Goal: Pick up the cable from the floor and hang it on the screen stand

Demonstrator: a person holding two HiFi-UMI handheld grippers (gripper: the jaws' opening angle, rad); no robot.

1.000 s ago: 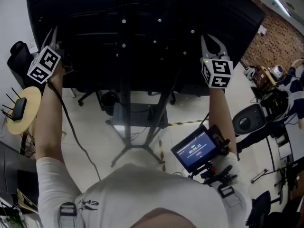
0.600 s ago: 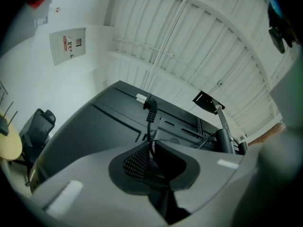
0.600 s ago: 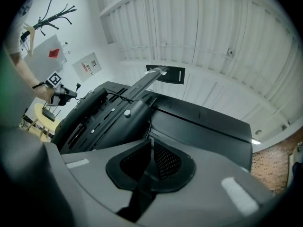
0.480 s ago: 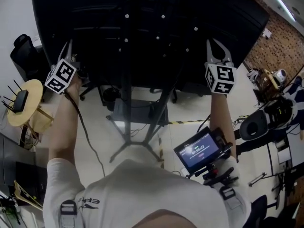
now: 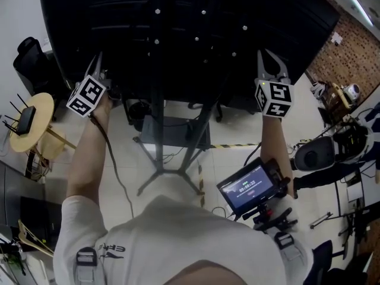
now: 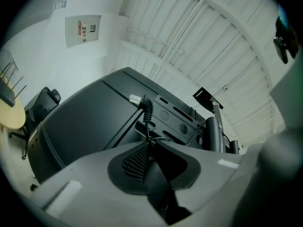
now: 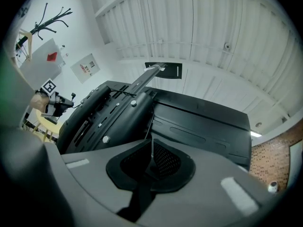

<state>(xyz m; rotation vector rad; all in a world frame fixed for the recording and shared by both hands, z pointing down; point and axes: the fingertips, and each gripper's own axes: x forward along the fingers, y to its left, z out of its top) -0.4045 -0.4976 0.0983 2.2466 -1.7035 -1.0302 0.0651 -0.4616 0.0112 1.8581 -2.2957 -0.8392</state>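
The black screen (image 5: 178,16) on its stand (image 5: 159,129) fills the top of the head view, seen from behind. My left gripper (image 5: 97,61) is raised at the screen's lower left edge. It is shut on the black cable (image 5: 113,168), which trails down along my left arm. In the left gripper view the cable's plug (image 6: 147,110) pokes out just past the left gripper (image 6: 147,138); its jaws have just been opening slightly, with the cable still between them. My right gripper (image 5: 268,61) is at the screen's lower right. In the right gripper view the right gripper (image 7: 151,148) pinches a thin cable strand (image 7: 151,126) that runs up to the screen back (image 7: 199,117).
A round wooden stool (image 5: 41,108) bearing a router (image 5: 25,123) stands at the left. A small monitor (image 5: 249,186) rides on my right forearm. Office chairs (image 5: 312,150) and clutter crowd the right side. Striped tape (image 5: 228,154) marks the floor by the stand's spread legs.
My left gripper has sunk and shifted right toward the stand, cable still in it. The right gripper has dropped only a little.
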